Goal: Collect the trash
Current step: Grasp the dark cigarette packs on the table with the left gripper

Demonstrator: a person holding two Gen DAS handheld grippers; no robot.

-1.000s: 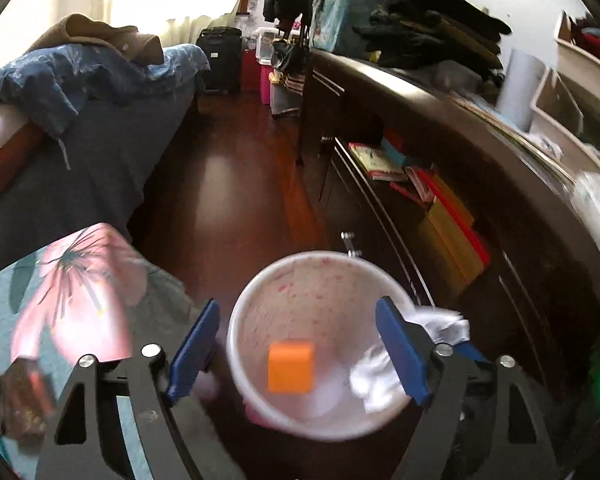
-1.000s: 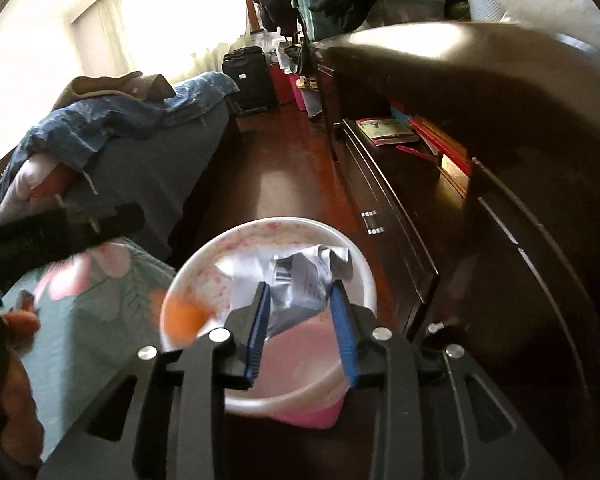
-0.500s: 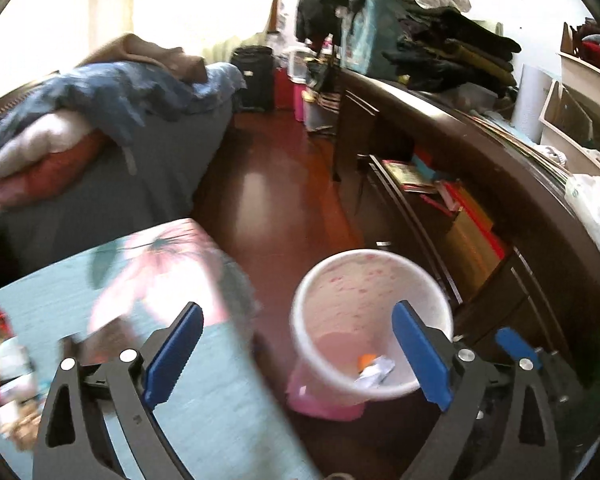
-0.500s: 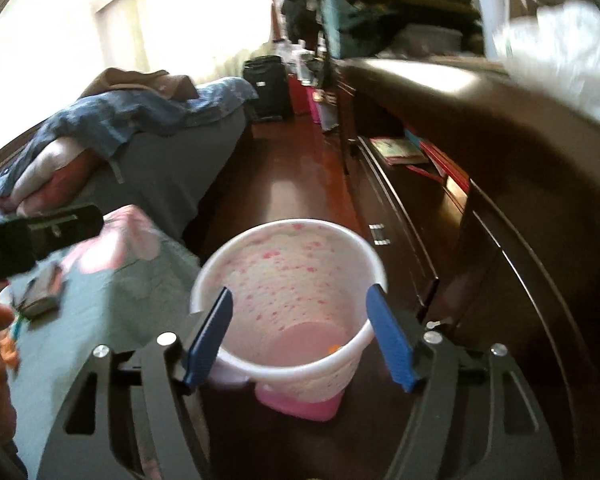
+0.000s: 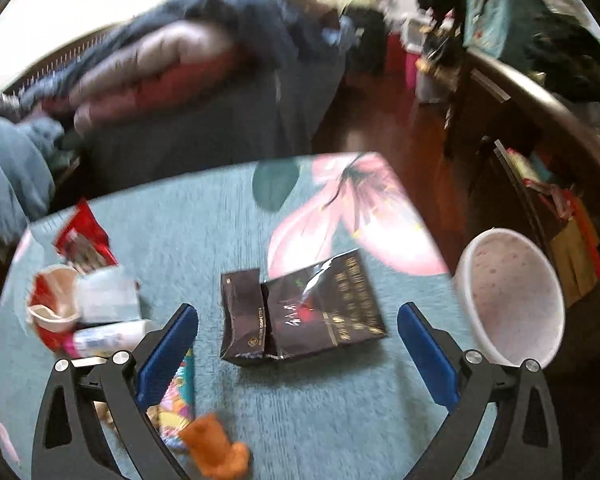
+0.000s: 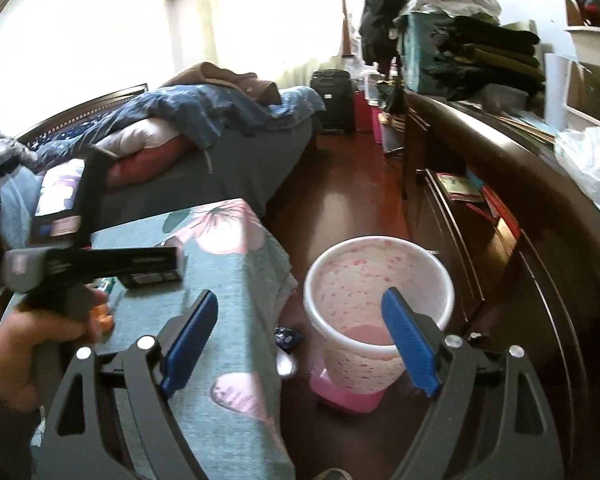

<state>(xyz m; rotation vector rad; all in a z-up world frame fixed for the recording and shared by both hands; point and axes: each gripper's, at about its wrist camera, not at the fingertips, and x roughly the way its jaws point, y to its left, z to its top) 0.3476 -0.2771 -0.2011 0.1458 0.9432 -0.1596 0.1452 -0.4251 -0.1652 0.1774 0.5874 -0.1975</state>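
My left gripper (image 5: pixel 298 312) hovers over the teal flowered table (image 5: pixel 204 232), its blue jaws opening wide with nothing gripped. Below them lies a pair of dark brown packets (image 5: pixel 304 312). Left of those are a red wrapper (image 5: pixel 84 240), a red and white cup (image 5: pixel 54 310) and a white tube (image 5: pixel 108 336). A colourful wrapper (image 5: pixel 176 392) and an orange scrap (image 5: pixel 216 452) lie nearest. My right gripper (image 6: pixel 300 298) stands above the speckled white bin (image 6: pixel 380 272), jaws opening and empty. The bin (image 5: pixel 512 292) stands on the floor right of the table.
A dark wooden dresser (image 6: pixel 500 208) runs along the right, close to the bin. A bed (image 6: pixel 220 152) piled with bedding stands behind the table. A small dark wrapper (image 6: pixel 288 336) lies on the floor between table and bin. A hand (image 6: pixel 28 344) holds the left gripper.
Both grippers opened over the bin; an orange piece and crumpled paper dropped in. The left gripper then swung left over the table, and the right gripper drew back and up.
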